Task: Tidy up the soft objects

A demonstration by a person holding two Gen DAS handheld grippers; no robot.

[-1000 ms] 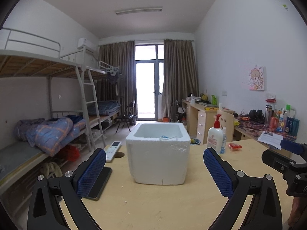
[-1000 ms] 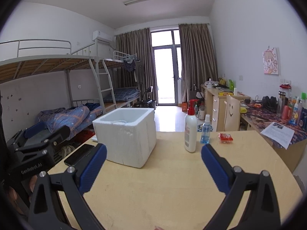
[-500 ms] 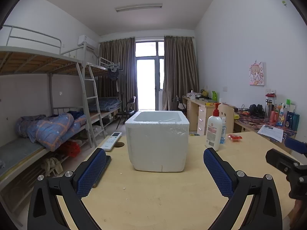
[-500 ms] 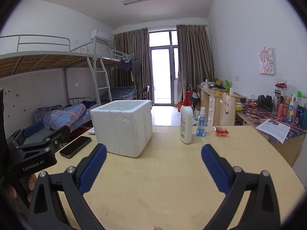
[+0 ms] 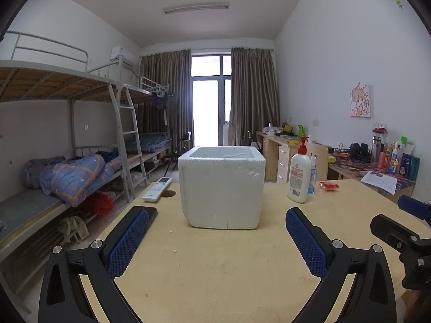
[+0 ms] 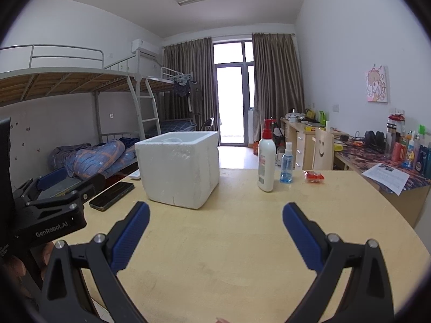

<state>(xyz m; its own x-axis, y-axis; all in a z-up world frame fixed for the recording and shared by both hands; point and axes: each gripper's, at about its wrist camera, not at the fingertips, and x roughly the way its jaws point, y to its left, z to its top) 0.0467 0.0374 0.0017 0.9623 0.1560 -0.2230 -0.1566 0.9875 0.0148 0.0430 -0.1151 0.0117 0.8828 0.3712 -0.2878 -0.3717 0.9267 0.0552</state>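
Note:
A white foam box (image 5: 222, 188) stands open-topped on the wooden table (image 5: 215, 269); it also shows in the right wrist view (image 6: 179, 168). Its inside is mostly hidden; a bit of white cord shows at the rim. My left gripper (image 5: 216, 231) is open and empty, low over the table in front of the box. My right gripper (image 6: 215, 226) is open and empty, in front and to the right of the box. A small red packet (image 5: 328, 185) lies on the table at the right, also seen in the right wrist view (image 6: 313, 176).
A lotion pump bottle (image 6: 266, 161) and a blue spray bottle (image 6: 286, 167) stand right of the box. A black phone (image 6: 111, 192) and a white remote (image 5: 157, 189) lie left of it. Paper (image 6: 386, 173) lies at the right edge. Bunk beds stand left.
Both grippers have sunk lower toward the table and pulled back slightly; the box top now sits near eye level. Both jaws stay open.

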